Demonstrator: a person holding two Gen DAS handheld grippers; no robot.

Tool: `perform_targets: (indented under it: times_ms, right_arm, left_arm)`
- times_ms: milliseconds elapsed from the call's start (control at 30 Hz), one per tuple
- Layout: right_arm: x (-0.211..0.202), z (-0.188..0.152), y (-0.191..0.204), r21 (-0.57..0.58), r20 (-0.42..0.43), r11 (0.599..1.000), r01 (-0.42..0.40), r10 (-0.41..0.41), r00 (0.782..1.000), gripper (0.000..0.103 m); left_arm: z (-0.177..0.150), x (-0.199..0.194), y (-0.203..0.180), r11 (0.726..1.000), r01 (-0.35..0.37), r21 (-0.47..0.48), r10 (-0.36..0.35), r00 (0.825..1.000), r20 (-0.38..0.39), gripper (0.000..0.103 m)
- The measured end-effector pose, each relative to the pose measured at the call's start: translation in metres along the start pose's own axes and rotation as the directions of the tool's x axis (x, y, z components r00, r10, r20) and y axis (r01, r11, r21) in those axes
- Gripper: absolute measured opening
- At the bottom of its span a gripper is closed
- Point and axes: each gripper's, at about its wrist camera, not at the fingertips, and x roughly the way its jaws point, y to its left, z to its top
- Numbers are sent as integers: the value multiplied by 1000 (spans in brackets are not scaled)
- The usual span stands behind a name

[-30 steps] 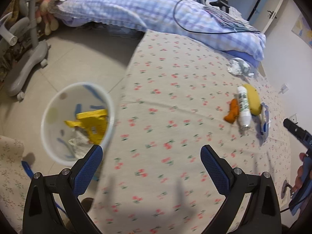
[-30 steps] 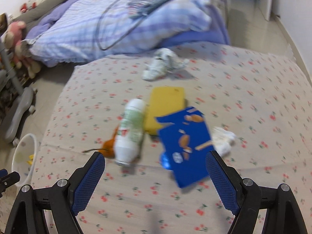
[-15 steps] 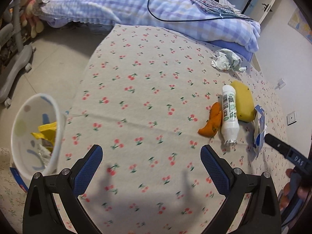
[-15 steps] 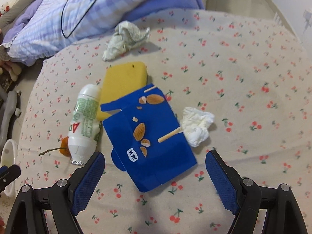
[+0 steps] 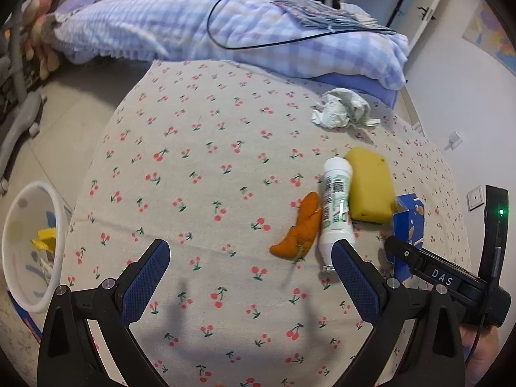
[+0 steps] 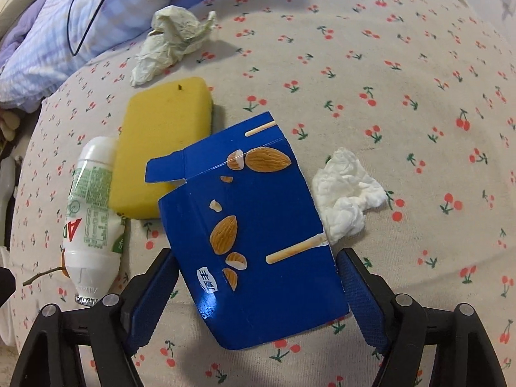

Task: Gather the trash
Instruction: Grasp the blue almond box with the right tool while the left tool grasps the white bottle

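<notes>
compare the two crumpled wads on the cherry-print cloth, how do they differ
The greenish crumpled wrapper is the bigger and looser wad, with faint print; the white tissue is plain, bright and balled tighter. The wrapper lies far back by the checked quilt, clear of the other trash; the tissue lies against the blue snack box that stands between the right gripper fingers. Both are crumpled and lie loose on the cloth.

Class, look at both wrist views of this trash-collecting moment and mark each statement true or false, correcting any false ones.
1. The blue snack box lies between the right gripper fingers. True.
2. The left gripper holds the orange peel. False: it is open and empty.
3. The white bottle stands upright. False: it lies on its side.
4. A crumpled white tissue sits beside the box. True.
5. The waste basket sits on the floor. True.
</notes>
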Motion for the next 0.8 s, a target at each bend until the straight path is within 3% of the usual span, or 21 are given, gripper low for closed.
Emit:
perform_targets:
  times_ms: [233,400,467,733,800]
  right_arm:
    - [-27,-6,-18,26,7,999,28,-28,1000,82]
    - [-56,-12,-49,90,34,996,-4,1,999,82]
    - [-65,-16,-61,107,40,994,-15,11,999,82]
    - [-85,-29,-95,129,55,992,-7,0,998,82]
    - [-85,-30,-100,124,51,992,-4,-2,999,82]
  left_arm:
    - [-3,-8,-23,996,74,52,-76,996,41,100]
    - [0,-13,-40,969,237,69,-242,968,74,69]
    - [1,-9,-48,961,265,73,-270,960,69,66]
    - [-2,31,-59,980,196,45,-196,980,17,54]
    - [-5,42,-59,981,193,34,-193,981,-14,45]
